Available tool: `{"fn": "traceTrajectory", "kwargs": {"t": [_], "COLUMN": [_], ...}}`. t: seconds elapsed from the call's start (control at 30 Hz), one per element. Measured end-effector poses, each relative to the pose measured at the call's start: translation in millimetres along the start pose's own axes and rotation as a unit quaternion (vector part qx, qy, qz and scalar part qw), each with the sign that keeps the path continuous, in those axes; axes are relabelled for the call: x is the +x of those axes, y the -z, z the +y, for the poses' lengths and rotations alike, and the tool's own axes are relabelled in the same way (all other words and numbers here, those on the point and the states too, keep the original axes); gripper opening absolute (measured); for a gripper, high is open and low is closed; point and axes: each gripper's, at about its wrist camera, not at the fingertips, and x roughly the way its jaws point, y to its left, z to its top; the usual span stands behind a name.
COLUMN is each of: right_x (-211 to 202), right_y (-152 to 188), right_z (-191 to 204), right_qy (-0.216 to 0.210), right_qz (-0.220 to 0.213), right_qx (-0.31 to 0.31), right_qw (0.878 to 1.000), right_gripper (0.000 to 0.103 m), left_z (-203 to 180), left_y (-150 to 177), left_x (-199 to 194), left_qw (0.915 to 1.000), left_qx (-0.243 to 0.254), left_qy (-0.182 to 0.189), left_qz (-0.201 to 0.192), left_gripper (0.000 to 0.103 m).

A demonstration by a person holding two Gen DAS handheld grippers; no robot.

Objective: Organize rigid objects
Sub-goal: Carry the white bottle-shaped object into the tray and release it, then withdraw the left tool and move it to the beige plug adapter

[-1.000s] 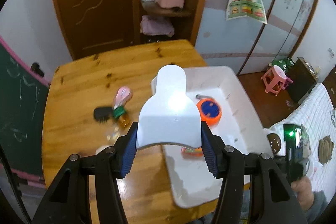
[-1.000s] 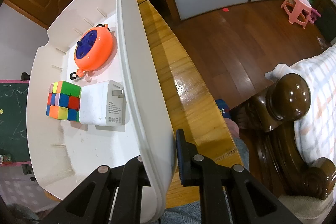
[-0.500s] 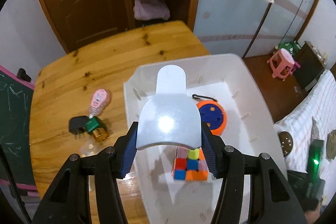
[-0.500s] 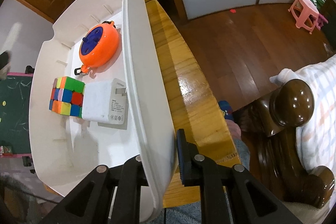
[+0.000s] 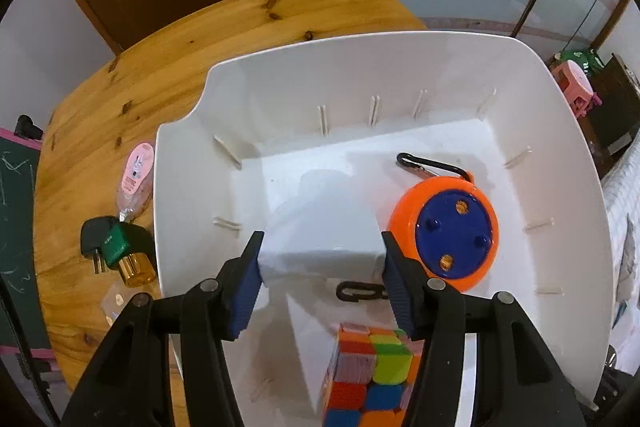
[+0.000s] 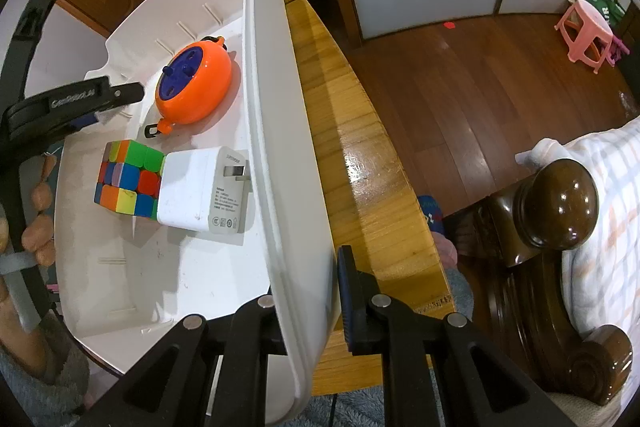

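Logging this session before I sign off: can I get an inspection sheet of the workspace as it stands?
Surface: wooden table, bin on it.
Job's things: white bin holds orange reel, puzzle cube, charger; white scoop lowered inside.
Clutter: pink bottle, black plug, green-capped bottle on table.
Grippers: left hand-held gripper shut on scoop; right hand-held gripper shut on bin wall.
Cables: nothing seen.
Surroundings: pink stool, bedpost.
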Motion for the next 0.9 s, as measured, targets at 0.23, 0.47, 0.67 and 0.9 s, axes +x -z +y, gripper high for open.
{"fn": "traceTrajectory", "kwargs": {"t": [0.23,0.47,0.67,0.9], "right_x": [0,1,2,4], "right_y": [0,1,0,-3], "right_z": [1,3,5,-1], "right_qy": [0.002,0.006,0.011,0.007], "right_qz": [-0.001,-0.002,-0.003,0.005], "right_qx": [-0.001,-0.001,-0.001,0.013], "right_qw": [1.000,1.000,1.000,1.000], "right_gripper": [0.015,0.015,0.015,0.013], "left_z": [-1,5,17,40], "left_y": [-2,1,14,39], "left_x": [1,-15,-42,-86], "left_qw": [0.9999,0.9998,0.9993,0.9982], "left_qx": [0.000,-0.005,-0.003,-0.007], "left_qy": [0.014,0.018,0.022,0.022], "left_qz": [0.006,-0.007,-0.029,-0.056], "left_gripper": [0.078,0.082,0.082,0.083]}}
